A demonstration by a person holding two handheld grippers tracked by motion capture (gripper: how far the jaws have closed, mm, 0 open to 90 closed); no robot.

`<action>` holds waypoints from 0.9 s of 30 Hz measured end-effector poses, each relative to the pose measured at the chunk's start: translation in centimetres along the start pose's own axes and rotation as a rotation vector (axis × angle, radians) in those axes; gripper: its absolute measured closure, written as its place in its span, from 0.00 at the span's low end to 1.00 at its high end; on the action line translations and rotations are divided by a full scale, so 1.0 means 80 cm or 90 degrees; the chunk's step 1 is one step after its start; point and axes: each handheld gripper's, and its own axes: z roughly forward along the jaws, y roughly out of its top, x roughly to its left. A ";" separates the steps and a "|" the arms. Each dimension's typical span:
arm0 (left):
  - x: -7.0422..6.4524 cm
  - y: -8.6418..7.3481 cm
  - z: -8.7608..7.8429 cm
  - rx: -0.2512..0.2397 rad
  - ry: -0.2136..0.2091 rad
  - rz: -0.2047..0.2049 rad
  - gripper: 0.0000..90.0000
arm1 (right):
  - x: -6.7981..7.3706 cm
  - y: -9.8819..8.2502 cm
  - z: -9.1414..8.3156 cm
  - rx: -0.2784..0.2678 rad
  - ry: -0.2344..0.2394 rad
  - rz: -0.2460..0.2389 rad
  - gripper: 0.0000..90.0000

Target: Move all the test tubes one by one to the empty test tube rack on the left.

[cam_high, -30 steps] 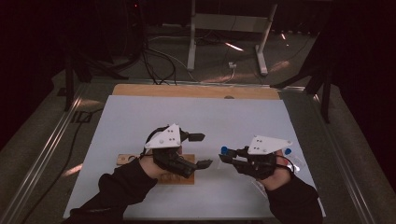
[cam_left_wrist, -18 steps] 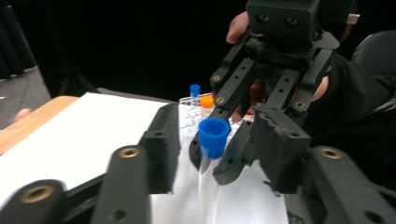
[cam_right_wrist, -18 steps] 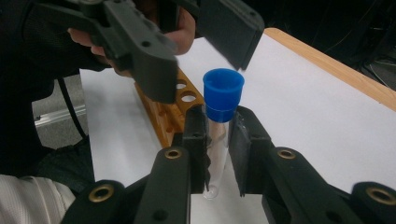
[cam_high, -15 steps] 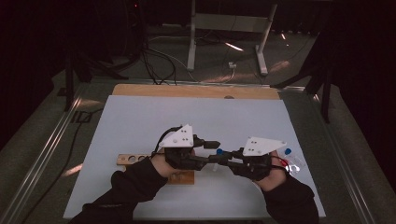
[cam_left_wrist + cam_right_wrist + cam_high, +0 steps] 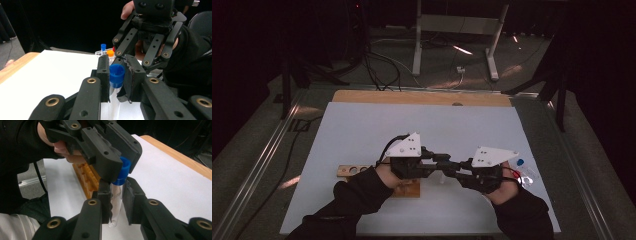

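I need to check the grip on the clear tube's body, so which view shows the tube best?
The right gripper view: the clear tube stands upright between the right gripper jaws, blue cap pinched by the left gripper. The left gripper view shows mostly the cap. In the high view it is a faint sliver.

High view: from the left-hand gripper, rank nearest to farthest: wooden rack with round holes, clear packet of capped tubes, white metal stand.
From the left gripper:
1. Wooden rack with round holes, under that hand.
2. Clear packet of capped tubes, at the table's right edge.
3. White metal stand, on the floor beyond the table.
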 end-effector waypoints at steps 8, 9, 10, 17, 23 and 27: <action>0.010 0.008 -0.020 -0.007 0.032 -0.007 0.87 | -0.004 0.000 -0.006 -0.024 -0.002 -0.009 0.61; 0.011 0.008 -0.024 -0.008 0.038 -0.006 0.86 | -0.005 0.000 -0.008 -0.027 0.002 -0.010 0.59; 0.011 0.009 -0.026 -0.010 0.042 -0.006 0.87 | -0.006 0.001 -0.010 -0.029 0.006 -0.007 0.54; 0.016 0.006 -0.052 -0.003 0.080 -0.010 0.87 | -0.010 0.003 -0.027 -0.082 -0.039 0.015 0.26; 0.024 -0.002 -0.074 0.003 0.119 -0.018 0.87 | -0.011 0.004 -0.037 -0.108 -0.060 0.017 0.00; 0.029 -0.009 -0.086 0.008 0.141 -0.029 0.87 | -0.013 0.004 -0.042 -0.108 -0.052 0.031 0.00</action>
